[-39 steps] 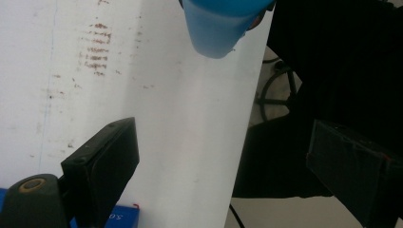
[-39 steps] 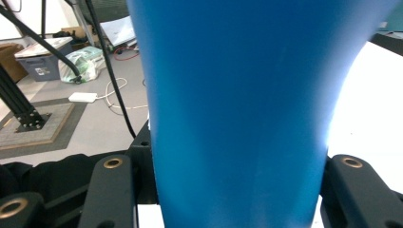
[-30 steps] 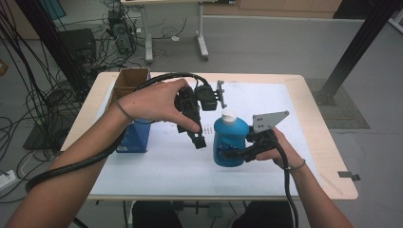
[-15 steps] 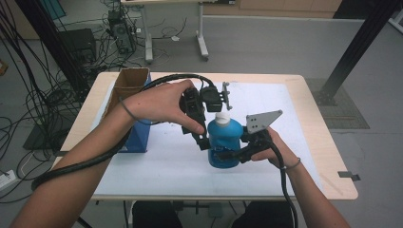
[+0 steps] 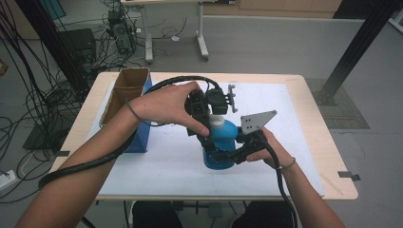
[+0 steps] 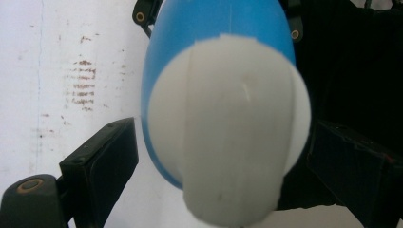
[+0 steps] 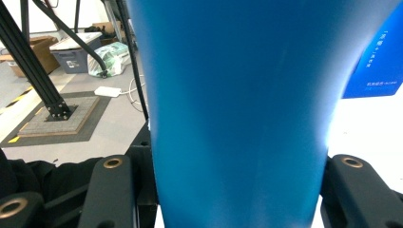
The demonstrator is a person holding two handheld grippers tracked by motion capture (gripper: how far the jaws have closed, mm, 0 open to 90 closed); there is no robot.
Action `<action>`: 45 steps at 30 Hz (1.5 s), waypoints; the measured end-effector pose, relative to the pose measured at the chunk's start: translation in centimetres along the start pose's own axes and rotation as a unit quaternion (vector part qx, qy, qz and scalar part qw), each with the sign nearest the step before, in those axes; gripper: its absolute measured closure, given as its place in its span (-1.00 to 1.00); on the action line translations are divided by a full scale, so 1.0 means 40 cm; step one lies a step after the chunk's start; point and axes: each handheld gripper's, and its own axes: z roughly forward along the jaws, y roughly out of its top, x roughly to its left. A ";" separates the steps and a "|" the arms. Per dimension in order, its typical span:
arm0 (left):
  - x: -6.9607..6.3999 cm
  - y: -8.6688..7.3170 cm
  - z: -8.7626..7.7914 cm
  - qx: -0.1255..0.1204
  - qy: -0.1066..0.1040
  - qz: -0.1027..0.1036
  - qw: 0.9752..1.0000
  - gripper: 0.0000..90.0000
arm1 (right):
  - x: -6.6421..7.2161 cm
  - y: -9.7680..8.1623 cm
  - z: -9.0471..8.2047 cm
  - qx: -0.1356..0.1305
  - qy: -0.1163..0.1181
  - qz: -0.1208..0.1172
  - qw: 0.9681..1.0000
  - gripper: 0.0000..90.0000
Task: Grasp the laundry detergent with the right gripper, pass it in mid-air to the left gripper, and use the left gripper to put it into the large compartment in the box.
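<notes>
A blue bottle (image 5: 223, 145) with a white cap (image 5: 217, 121) stands upright on the white sheet mid-table. My right gripper (image 5: 227, 156) is shut on the bottle's lower body from the right; in the right gripper view the blue wall (image 7: 237, 109) sits between both jaws of that gripper (image 7: 233, 194). My left gripper (image 5: 214, 134) points down over the top of the bottle. In the left gripper view the white cap (image 6: 228, 137) lies between the open jaws of the left gripper (image 6: 223, 164), with a thin gap at the left pad (image 6: 111, 156).
A blue box (image 5: 140, 137) and an open cardboard box (image 5: 126, 88) stand at the table's left edge. The white sheet (image 5: 294, 137) covers most of the table (image 5: 332, 190). A black post (image 5: 356, 42) rises at the far right, and cables lie on the floor at the left.
The right gripper has carried the bottle a little to the left. The left gripper has moved from beside the bottle to over its cap.
</notes>
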 end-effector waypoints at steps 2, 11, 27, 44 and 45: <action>-0.001 0.003 0.000 0.000 0.001 0.001 1.000 -0.78 | 0.001 0.001 0.003 0.001 0.000 0.000 1.000 -0.03; -0.006 0.014 -0.002 -0.002 0.003 0.006 1.000 -0.78 | 0.002 0.002 0.012 -0.001 0.003 -0.003 1.000 -0.03; -0.009 0.016 -0.003 0.000 0.004 0.008 1.000 -0.78 | 0.004 0.001 0.017 0.005 0.004 -0.004 1.000 -0.03; -0.011 0.013 -0.007 0.000 0.006 0.007 1.000 -0.78 | 0.003 0.002 0.021 0.006 0.004 -0.007 1.000 -0.03; -0.011 0.013 -0.007 0.000 0.007 0.006 1.000 -0.78 | 0.004 0.002 0.020 0.006 0.004 -0.006 1.000 -0.03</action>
